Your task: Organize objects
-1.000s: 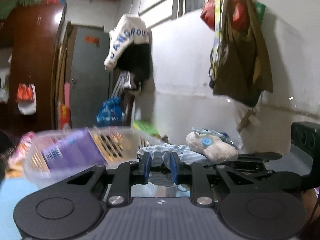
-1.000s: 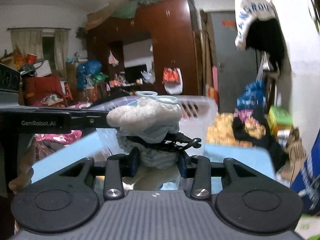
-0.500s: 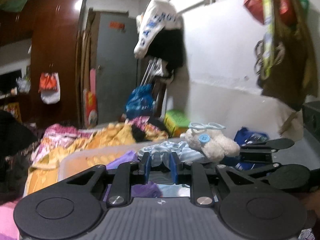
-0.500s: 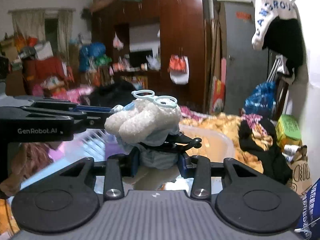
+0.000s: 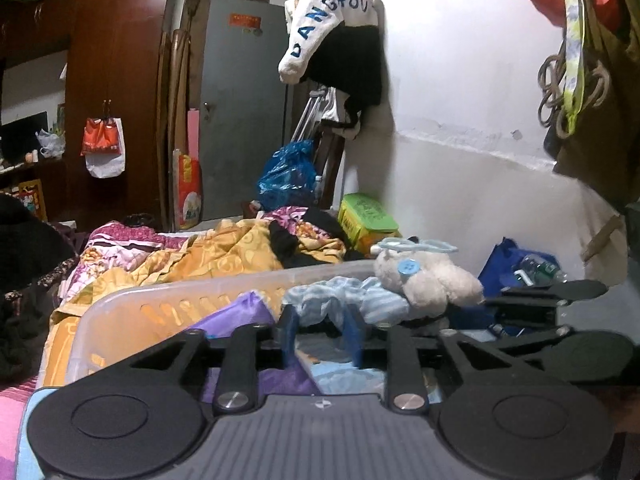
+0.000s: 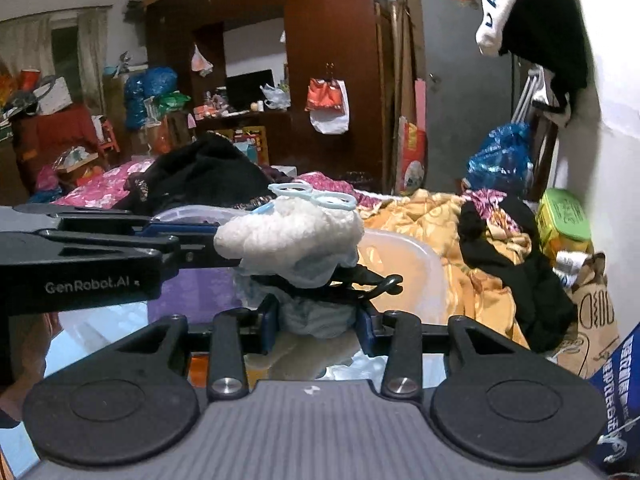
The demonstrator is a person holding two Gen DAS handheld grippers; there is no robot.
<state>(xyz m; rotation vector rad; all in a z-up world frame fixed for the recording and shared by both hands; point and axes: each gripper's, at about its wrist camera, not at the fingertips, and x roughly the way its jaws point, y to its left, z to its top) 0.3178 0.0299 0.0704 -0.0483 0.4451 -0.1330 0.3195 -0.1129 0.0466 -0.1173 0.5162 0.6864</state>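
Note:
A white plush toy point(image 5: 432, 280) with pale blue glasses, a blue button and striped blue clothes hangs between both grippers, above a translucent plastic basket point(image 5: 200, 292). My left gripper point(image 5: 320, 320) is opening; the striped cloth lies loose between its blue pads. My right gripper point(image 6: 318, 320) still has its pads against the plush toy point(image 6: 288, 236) at the body, though its jaws are starting to open. In the right wrist view the left gripper point(image 6: 88, 256) reaches in from the left. A purple item point(image 5: 244, 312) lies in the basket point(image 6: 416, 264).
Beyond the basket is a bed with an orange-yellow blanket point(image 5: 224, 256) and black clothes point(image 6: 516, 276). A green box point(image 5: 366, 216) and a blue bag point(image 5: 516, 264) sit against the white wall point(image 5: 460, 160) on the right. A dark wardrobe point(image 6: 332, 60) stands far back.
Both grippers have swung sideways together with the toy, from beside the basket to above its near part. The gap between the left pads has widened slightly.

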